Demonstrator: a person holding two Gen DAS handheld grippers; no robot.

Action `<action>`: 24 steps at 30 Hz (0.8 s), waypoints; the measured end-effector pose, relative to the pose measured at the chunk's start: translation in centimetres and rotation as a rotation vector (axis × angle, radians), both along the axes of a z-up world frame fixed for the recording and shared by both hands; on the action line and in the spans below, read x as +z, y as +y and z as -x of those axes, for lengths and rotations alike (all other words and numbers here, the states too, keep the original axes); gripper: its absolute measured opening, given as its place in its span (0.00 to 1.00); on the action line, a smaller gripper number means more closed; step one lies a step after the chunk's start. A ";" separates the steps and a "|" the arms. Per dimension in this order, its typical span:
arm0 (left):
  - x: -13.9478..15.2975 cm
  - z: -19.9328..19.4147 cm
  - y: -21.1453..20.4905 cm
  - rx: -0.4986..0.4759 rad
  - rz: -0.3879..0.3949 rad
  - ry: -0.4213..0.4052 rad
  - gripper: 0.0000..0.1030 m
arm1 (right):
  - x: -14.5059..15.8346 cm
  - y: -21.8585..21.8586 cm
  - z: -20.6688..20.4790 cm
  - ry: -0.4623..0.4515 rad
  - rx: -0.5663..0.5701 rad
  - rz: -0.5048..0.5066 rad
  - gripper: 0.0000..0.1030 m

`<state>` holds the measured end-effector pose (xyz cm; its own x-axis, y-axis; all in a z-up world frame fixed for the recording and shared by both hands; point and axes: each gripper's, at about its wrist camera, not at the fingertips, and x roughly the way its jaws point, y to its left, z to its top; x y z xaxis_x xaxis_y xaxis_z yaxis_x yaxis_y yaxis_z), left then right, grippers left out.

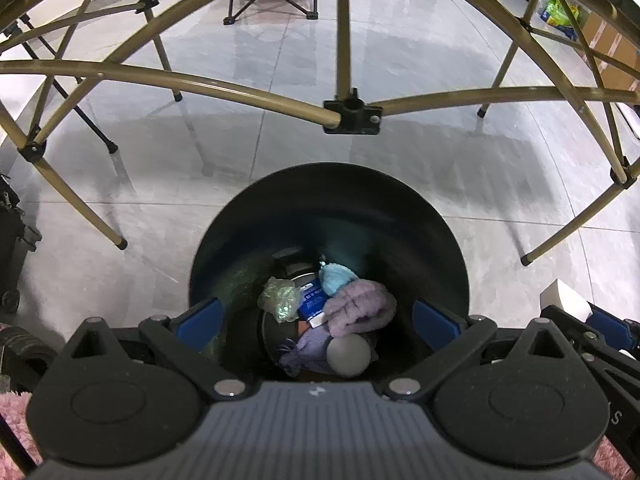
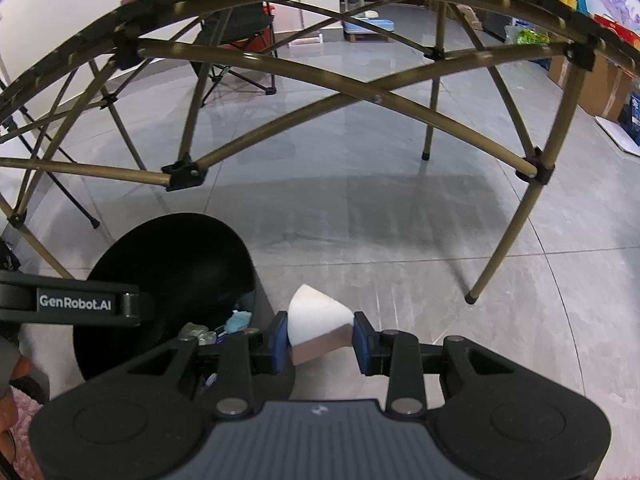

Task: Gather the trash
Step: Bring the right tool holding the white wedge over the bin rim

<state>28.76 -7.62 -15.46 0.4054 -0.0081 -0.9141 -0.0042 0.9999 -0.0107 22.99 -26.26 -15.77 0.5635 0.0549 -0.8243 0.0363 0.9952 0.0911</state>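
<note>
Right gripper jaws clamp white foam wedge, black trash bin just left. Left gripper jaws wide, empty, over bin; folding bench legs beyond.

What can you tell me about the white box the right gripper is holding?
The white box is small, with a smooth white top and a pinkish-tan side, like light cardboard. It is tilted, one corner pointing away from the camera. The right gripper is shut on it, its blue pads pressing two opposite sides, holding it above the grey floor, just right of the black trash bin. Nothing else touches it. In the left wrist view it peeks in at the right edge.
</note>
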 end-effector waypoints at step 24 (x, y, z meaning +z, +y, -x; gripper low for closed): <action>1.3 1.5 7.1 0.112 0.018 -0.045 1.00 | 1.2 7.8 -1.5 -0.016 0.156 0.022 0.31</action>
